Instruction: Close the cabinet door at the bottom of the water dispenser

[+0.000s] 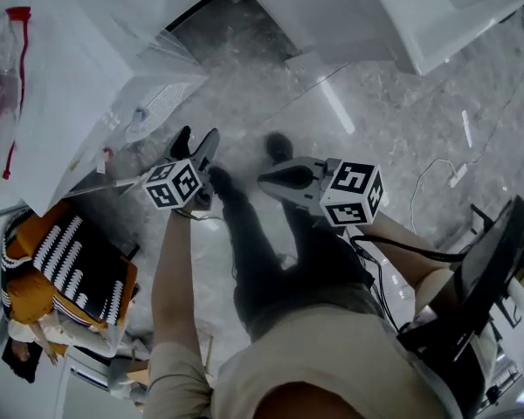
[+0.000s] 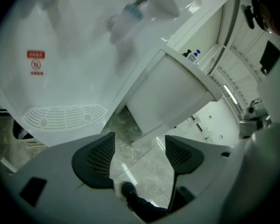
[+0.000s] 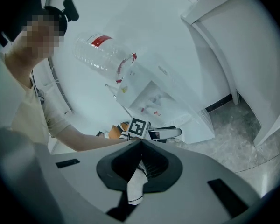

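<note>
Holding left gripper (image 1: 196, 143) low beside the water dispenser (image 1: 79, 77) base, jaws apart and empty, probably for pushing its cabinet door (open or shut unclear); right gripper (image 1: 275, 179) idle nearby, jaws closed on nothing.

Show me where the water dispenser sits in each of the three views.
Head view: water dispenser, upper left.
Left gripper view: water dispenser, upper left and across the top.
Right gripper view: water dispenser, centre, seen tilted.
Shared landmark: grey marbled floor at its foot.
</note>
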